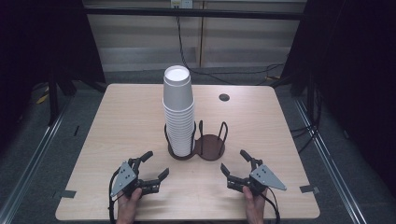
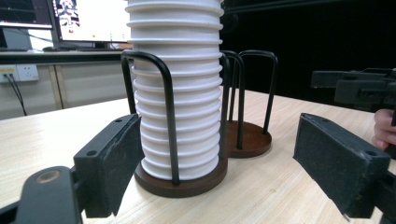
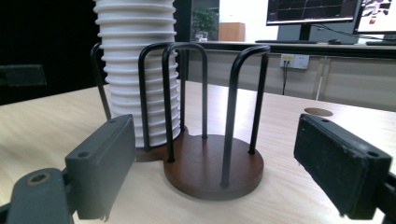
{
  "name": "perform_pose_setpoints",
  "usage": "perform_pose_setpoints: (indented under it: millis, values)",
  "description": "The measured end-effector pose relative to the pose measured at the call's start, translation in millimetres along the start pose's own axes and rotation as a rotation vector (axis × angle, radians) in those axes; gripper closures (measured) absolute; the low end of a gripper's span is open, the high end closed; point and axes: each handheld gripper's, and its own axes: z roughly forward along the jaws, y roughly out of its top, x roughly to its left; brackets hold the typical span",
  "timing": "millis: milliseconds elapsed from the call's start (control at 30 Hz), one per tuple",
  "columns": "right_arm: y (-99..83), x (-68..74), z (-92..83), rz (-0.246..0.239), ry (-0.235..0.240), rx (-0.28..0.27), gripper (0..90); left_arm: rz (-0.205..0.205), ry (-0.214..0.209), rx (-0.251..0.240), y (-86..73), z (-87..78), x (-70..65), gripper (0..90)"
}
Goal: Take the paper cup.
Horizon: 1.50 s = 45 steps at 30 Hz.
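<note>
Standing in the left ring of the cup holder [image 1: 210, 147] mid-worktop [image 1: 121, 121], the cup stack [image 1: 179, 112] faced both claws, left claw [image 1: 156, 164] and right claw [image 1: 232, 161] gaping empty.

The high view looks forward and down from above the person's side, taking in the whole counter [image 1: 116, 121] from well back; each gripper view sits low, just above the counter, looking level along its own jaws. Both gripper views face the cup stack [image 2: 180, 88] and wire holder [image 3: 212, 163] closely, from opposite sides; the high view shares these.
</note>
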Motion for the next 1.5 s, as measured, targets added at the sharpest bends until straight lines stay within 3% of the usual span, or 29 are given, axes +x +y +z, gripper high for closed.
perform_pose_setpoints:
  millis: [100, 300, 533, 667, 933, 1033, 1167, 1267, 1500]
  values:
    - [1.1, -0.9, 0.4, 0.021, 0.006, 0.033, 12.9, 0.0, 0.0, -0.001, -0.1, -0.1, -0.1, 15.4]
    - [1.6, 1.3, 0.5, 0.002, -0.016, 0.048, 13.5, 0.012, 0.005, 0.001, 0.2, -0.5, 0.7, 15.5]
    - [3.0, 0.8, 3.5, 0.033, -0.017, 0.088, 13.5, 0.009, -0.005, 0.0, 0.2, -0.7, 0.9, 15.5]
    - [4.2, 2.0, 5.5, 0.038, 0.032, 0.12, 24.3, 0.001, -0.012, -0.001, 0.0, -0.4, 0.3, 15.5]
    - [16.1, 2.1, 8.1, 0.058, 0.097, 0.159, 24.8, 0.001, -0.012, 0.0, 0.1, -0.4, 0.4, 15.5]
    - [23.9, 2.0, 7.7, 0.068, 0.133, 0.162, 31.0, 0.0, -0.012, 0.0, 0.1, -0.4, 0.4, 15.5]
    - [33.8, 1.9, 8.9, 0.06, 0.148, 0.16, 28.7, 0.001, -0.012, 0.0, 0.1, -0.4, 0.4, 15.5]
    - [40.5, 1.2, 9.9, 0.059, 0.161, 0.164, 34.1, 0.001, -0.012, 0.0, 0.1, -0.4, 0.4, 15.5]
    - [53.9, 1.5, 12.3, 0.042, 0.149, 0.145, 27.4, 0.013, -0.003, 0.001, 0.3, -0.9, 1.0, 15.5]
